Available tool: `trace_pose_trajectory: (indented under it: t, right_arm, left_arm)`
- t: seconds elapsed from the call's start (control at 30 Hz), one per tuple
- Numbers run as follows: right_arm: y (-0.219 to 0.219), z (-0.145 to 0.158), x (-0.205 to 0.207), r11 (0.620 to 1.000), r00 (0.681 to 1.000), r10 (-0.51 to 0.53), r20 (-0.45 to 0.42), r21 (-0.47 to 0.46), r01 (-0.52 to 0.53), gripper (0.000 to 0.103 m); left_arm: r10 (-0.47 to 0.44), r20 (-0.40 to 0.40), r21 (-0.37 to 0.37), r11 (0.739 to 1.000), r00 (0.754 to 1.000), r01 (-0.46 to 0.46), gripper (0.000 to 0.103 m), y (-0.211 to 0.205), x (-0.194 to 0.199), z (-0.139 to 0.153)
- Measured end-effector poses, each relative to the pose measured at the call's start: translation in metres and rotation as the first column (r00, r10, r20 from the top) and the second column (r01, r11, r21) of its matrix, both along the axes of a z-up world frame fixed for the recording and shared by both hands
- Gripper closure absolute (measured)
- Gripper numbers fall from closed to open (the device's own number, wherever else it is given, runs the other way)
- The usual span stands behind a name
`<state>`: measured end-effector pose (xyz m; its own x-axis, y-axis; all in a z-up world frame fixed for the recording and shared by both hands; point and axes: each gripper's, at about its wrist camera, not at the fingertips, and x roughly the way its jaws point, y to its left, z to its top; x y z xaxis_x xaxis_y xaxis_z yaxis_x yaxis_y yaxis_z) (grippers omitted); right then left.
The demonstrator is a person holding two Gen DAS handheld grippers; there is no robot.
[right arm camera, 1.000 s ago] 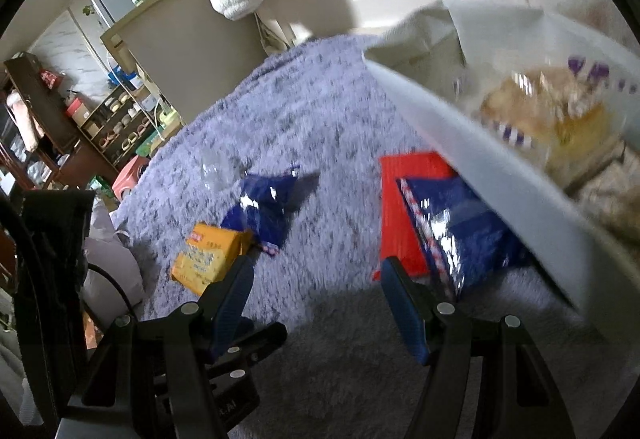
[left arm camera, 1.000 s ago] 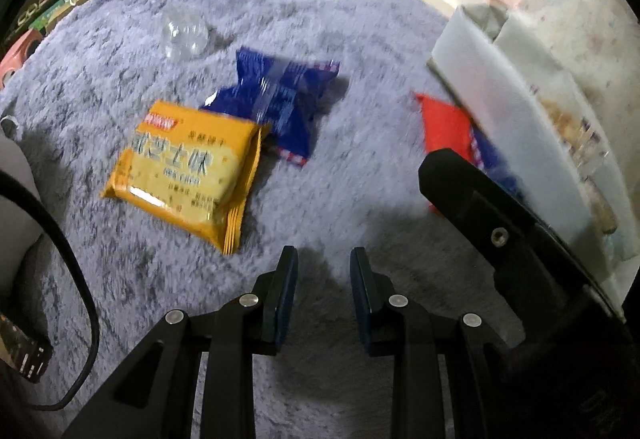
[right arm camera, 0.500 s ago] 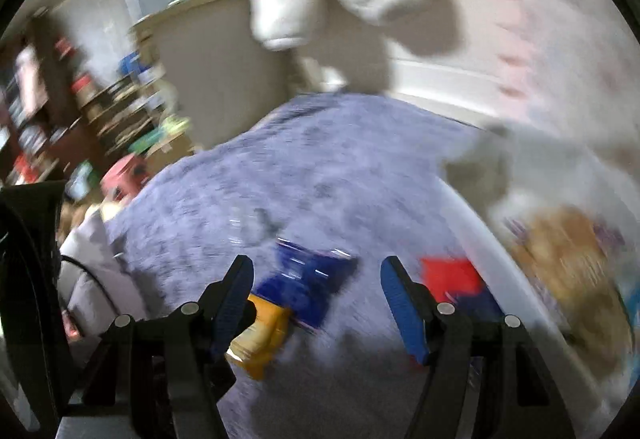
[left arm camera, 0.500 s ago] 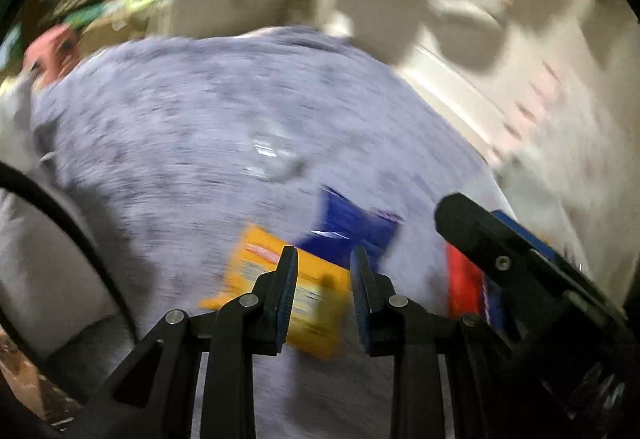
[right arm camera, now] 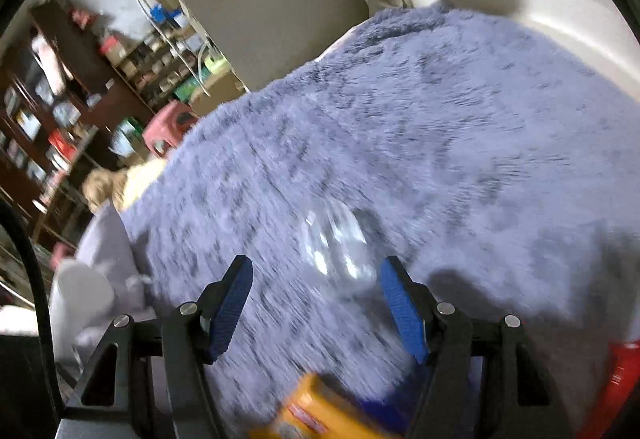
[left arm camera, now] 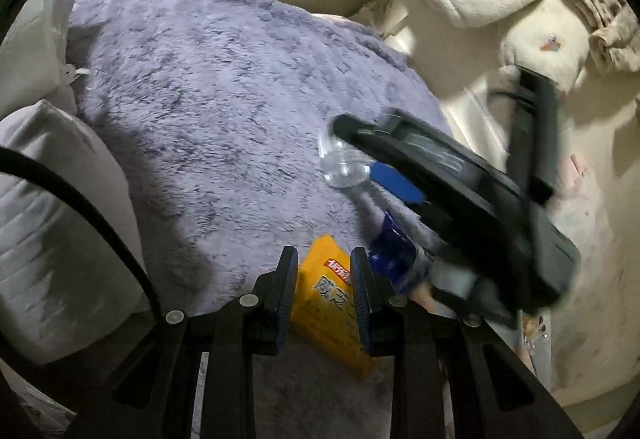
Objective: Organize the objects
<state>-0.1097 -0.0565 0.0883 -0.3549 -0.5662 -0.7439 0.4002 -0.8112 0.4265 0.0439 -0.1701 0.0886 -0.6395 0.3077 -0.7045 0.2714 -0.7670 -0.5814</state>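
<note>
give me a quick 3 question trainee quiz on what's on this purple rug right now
1. True or false: the left hand-held gripper is clamped on the yellow snack packet.
2. Which item lies just ahead of the right hand-held gripper? A clear plastic ball, B red packet, C pink stool
3. What colour is the wrapper beside the yellow packet?

Key: 1 false, the packet lies on the rug below empty jaws; 2 A; 3 blue.

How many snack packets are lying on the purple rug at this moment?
3, maybe more hidden. Yellow packet lies behind the left gripper; blue packet just beside it, partly under the right gripper; red packet shows only at the right wrist view's edge.
</note>
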Motion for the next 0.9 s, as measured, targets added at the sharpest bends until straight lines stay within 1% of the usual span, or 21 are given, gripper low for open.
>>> trace_pose_trajectory:
  t: [0.03,0.07,0.1,0.13,0.2,0.3,0.37,0.4,0.43,0.47,0.5,0.53,0.57,0.6,0.63,0.67,0.73,0.77,0.83,0.87,0.9]
  right_arm:
    - [-0.008,-0.007,-0.007,0.998,1.0,-0.008,0.03,0.058,0.007,0.037]
    - [-0.013,-0.014,-0.011,0.994,0.998,-0.018,0.054,0.104,0.013,0.041]
    - [-0.017,-0.023,-0.015,0.988,0.995,-0.036,0.098,0.153,0.021,0.051]
    - [-0.016,-0.027,-0.016,0.988,0.991,-0.046,0.122,0.155,0.027,0.059]
    - [-0.004,-0.023,-0.005,0.991,0.991,-0.072,0.117,0.123,0.058,0.06]
    - [0.025,-0.008,0.012,0.988,0.979,-0.14,0.152,0.082,0.128,0.06]
    - [0.06,0.008,0.021,0.969,0.945,-0.235,0.228,-0.015,0.245,0.06]
    - [0.085,0.015,0.026,0.935,0.912,-0.285,0.294,-0.125,0.332,0.06]
    - [0.105,0.019,0.031,0.892,0.883,-0.304,0.357,-0.219,0.395,0.06]
    - [0.134,0.02,0.043,0.779,0.836,-0.306,0.456,-0.385,0.495,0.06]
    - [0.157,0.018,0.057,0.636,0.803,-0.29,0.52,-0.522,0.568,0.06]
    - [0.177,0.016,0.073,0.487,0.782,-0.264,0.565,-0.621,0.614,0.06]
    - [0.194,0.016,0.091,0.395,0.77,-0.253,0.585,-0.664,0.634,0.06]
    - [0.206,0.019,0.104,0.368,0.769,-0.266,0.581,-0.676,0.639,0.06]
    - [0.217,0.023,0.117,0.359,0.775,-0.277,0.568,-0.687,0.632,0.06]
    - [0.227,0.024,0.129,0.333,0.795,-0.254,0.551,-0.721,0.607,0.06]
    - [0.244,0.021,0.146,0.233,0.856,-0.153,0.493,-0.824,0.516,0.06]
    - [0.257,0.02,0.155,0.185,0.883,-0.131,0.451,-0.864,0.468,0.06]
    - [0.274,0.017,0.169,0.152,0.911,-0.15,0.383,-0.902,0.404,0.06]
    - [0.277,0.011,0.173,0.153,0.918,-0.143,0.37,-0.908,0.39,0.06]
    - [0.278,0.003,0.174,0.172,0.91,-0.138,0.39,-0.896,0.41,0.06]
  left_arm:
    - [-0.007,-0.006,0.002,1.0,1.0,0.007,0.077,0.0,-0.001,0.001]
    - [-0.013,-0.011,0.0,1.0,1.0,0.013,0.077,0.002,-0.001,0.002]
    - [-0.015,-0.014,-0.004,1.0,1.0,0.015,0.077,0.0,-0.002,0.003]
    - [-0.014,-0.016,-0.008,1.0,1.0,0.014,0.077,-0.001,0.001,0.003]
    - [-0.008,-0.014,-0.007,1.0,1.0,0.008,0.077,-0.003,0.001,0.002]
    - [-0.016,-0.01,0.019,1.0,1.0,0.016,0.077,0.0,0.0,0.001]
    - [-0.047,-0.029,0.004,0.999,0.998,0.048,0.077,0.006,-0.001,0.005]
    - [-0.064,-0.042,-0.023,0.998,0.997,0.063,0.077,0.013,-0.001,0.009]
    - [-0.079,-0.05,-0.049,0.996,0.996,0.077,0.077,0.019,-0.001,0.012]
    - [-0.104,-0.055,-0.079,0.992,0.993,0.1,0.077,0.026,-0.001,0.013]
    - [-0.131,-0.05,-0.11,0.986,0.99,0.125,0.077,0.033,-0.002,0.014]
    - [-0.15,-0.044,-0.131,0.981,0.988,0.143,0.077,0.038,-0.003,0.014]
    - [-0.169,-0.041,-0.147,0.976,0.985,0.161,0.077,0.043,-0.004,0.014]
    - [-0.188,-0.038,-0.154,0.972,0.981,0.18,0.077,0.048,-0.004,0.014]
    - [-0.198,-0.036,-0.153,0.97,0.98,0.19,0.077,0.05,-0.005,0.015]
    - [-0.208,-0.038,-0.148,0.969,0.977,0.2,0.077,0.053,-0.005,0.016]
    - [-0.238,-0.077,-0.134,0.965,0.968,0.226,0.077,0.059,-0.003,0.023]
    - [-0.249,-0.095,-0.135,0.962,0.964,0.235,0.077,0.062,0.0,0.027]
    - [-0.261,-0.119,-0.159,0.958,0.958,0.241,0.077,0.069,0.003,0.032]
    - [-0.268,-0.12,-0.182,0.952,0.956,0.244,0.077,0.074,0.004,0.034]
    - [-0.273,-0.111,-0.199,0.948,0.956,0.247,0.077,0.079,0.004,0.033]
